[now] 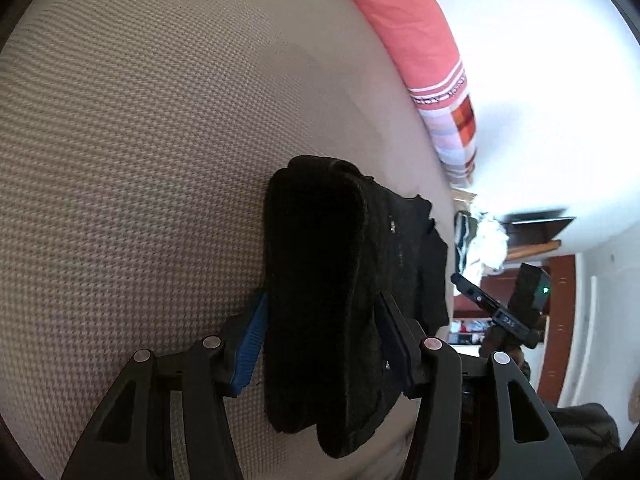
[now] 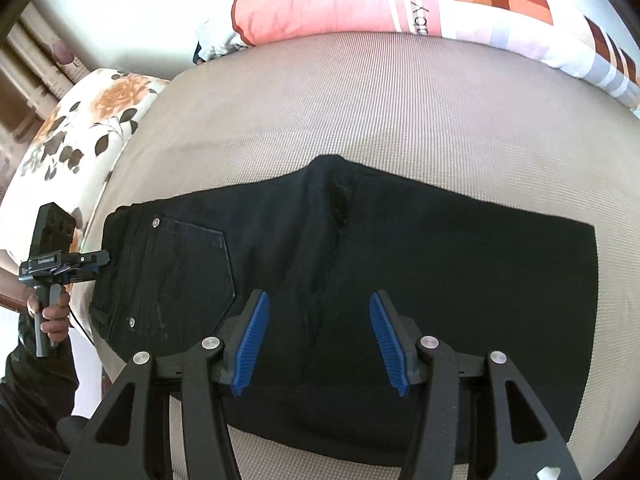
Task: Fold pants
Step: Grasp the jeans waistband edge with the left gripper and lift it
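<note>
Black pants [image 2: 440, 264] lie folded and flat across the beige bed [image 2: 360, 100], back pocket up, waistband to the left. My right gripper [image 2: 318, 294] hangs open just above their middle, blue pads apart and nothing pinched. In the right wrist view, my left gripper [image 2: 105, 258] meets the waistband edge from the left, held by a hand [image 2: 52, 312]. In the left wrist view the thick black fold of the pants [image 1: 320, 260] fills the gap of my left gripper [image 1: 322, 296], and the blue pads press on it from both sides. The right gripper [image 1: 464, 282] shows small at the far right.
A pink pillow [image 2: 320, 0] with a checked patch lies along the far side of the bed, also seen as the pink pillow [image 1: 412, 32]. A floral pillow [image 2: 80, 120] sits at the left end. The bed's edge drops off near the left gripper; furniture stands beyond.
</note>
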`<state>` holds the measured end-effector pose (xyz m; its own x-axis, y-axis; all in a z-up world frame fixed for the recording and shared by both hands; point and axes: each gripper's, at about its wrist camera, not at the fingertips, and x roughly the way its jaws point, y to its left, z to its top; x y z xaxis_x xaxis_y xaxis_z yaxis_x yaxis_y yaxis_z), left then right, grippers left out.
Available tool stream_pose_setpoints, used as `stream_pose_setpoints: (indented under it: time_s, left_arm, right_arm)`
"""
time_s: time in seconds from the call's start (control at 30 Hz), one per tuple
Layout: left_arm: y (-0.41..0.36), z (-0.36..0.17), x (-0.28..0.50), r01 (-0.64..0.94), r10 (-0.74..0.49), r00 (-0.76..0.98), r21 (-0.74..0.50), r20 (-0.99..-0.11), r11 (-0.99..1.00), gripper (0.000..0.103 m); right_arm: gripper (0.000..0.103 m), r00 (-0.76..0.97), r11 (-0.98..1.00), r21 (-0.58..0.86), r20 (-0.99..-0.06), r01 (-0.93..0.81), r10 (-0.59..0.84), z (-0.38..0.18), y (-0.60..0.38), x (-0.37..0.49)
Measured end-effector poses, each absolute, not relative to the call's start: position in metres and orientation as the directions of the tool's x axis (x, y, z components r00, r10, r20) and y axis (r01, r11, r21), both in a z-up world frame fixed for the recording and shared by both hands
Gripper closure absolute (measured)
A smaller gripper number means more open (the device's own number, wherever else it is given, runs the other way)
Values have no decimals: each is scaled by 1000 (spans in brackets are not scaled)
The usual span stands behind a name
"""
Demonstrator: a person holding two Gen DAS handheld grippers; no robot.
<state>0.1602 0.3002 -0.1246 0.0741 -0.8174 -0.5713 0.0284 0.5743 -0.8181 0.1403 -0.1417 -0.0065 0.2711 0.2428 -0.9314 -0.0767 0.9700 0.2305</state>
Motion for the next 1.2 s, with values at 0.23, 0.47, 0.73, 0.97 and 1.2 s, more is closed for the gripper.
stream_pose_setpoints:
  time_s: [0.23,0.47,0.73,0.97,1.2]
  left_arm:
    - [280,-126,160,89,-838,64,-834,-542,545,50]
    - [268,-123,161,-56,-763,154,-776,-628,628,61]
    - [233,-76,152,-95,-507,202,-532,-838,842,77]
    - [193,-19,137,-89,-512,268,-550,-816,830,89]
    - [118,20,126,-49,-520,318,-562,-793,826,91]
  right_arm:
    - [51,294,970,235,-924,-63,243,-3,-142,142]
    - [51,305,965,256,-916,-58,261,-5,-145,140]
    - [51,375,954,299,-883,-14,282,9,-178,131]
    - [51,438,943,333,-851,26,288,20,-222,116]
    - [50,477,922,380,-825,70,304,21,-276,98]
